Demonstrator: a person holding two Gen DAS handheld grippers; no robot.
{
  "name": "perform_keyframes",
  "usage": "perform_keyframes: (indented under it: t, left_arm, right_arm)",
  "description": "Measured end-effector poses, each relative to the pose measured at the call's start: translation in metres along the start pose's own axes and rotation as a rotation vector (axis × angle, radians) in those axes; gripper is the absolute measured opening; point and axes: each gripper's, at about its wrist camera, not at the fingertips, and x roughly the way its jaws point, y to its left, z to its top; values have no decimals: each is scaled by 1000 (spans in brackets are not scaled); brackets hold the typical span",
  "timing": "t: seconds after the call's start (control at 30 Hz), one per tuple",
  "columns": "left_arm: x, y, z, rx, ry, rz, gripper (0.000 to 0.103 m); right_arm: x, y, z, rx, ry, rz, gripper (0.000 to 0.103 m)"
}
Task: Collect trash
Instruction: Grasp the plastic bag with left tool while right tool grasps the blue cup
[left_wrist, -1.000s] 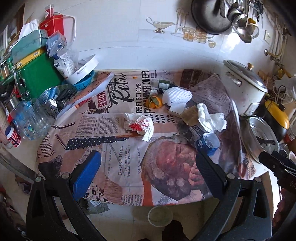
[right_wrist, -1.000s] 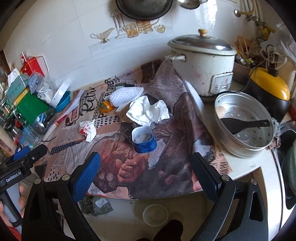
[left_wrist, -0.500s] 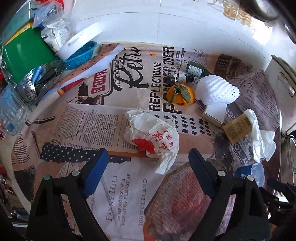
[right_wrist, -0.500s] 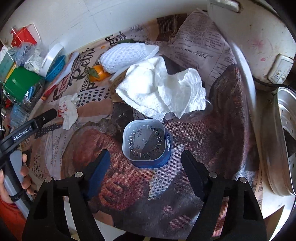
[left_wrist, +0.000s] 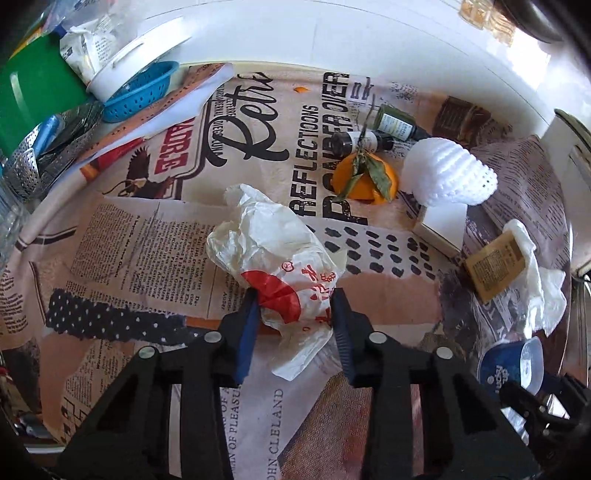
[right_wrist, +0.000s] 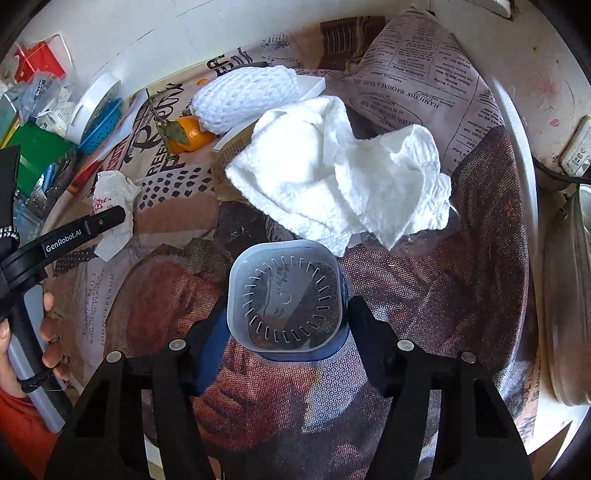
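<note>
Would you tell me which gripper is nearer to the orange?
Left. The left gripper straddles the crumpled wrapper just short of the orange; the right gripper sits farther off, around the blue cup.

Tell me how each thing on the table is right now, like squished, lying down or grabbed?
left gripper: jaws closed around the wrapper
crumpled wrapper: scrunched, pinched at its red end
right gripper: jaws on either side of the cup
blue cup: lying on its side, clear lid on
paper towel: crumpled, loose
two small bottles: lying down
orange: whole, leaves attached
</note>
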Motion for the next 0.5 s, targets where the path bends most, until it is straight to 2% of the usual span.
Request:
perform_keyframes:
  t: [0.07, 0.1, 0.27, 0.5]
  left_arm:
    - [-7, 2, -3, 16, -2, -8, 33]
    - [-12, 4, -5, 26, -4, -19, 26]
    - [-48, 12, -16, 85, -51, -53, 26]
    - [-117, 15, -38, 218, -143, -107, 26]
  right_arm:
    - [-7, 2, -2, 6, -13, -6, 59]
    - [-10, 3, -3, 8, -20, -10, 59]
    - [-41, 10, -14, 36, -79, -21, 59]
    - [-83, 39, -33, 93, -208, -74, 59]
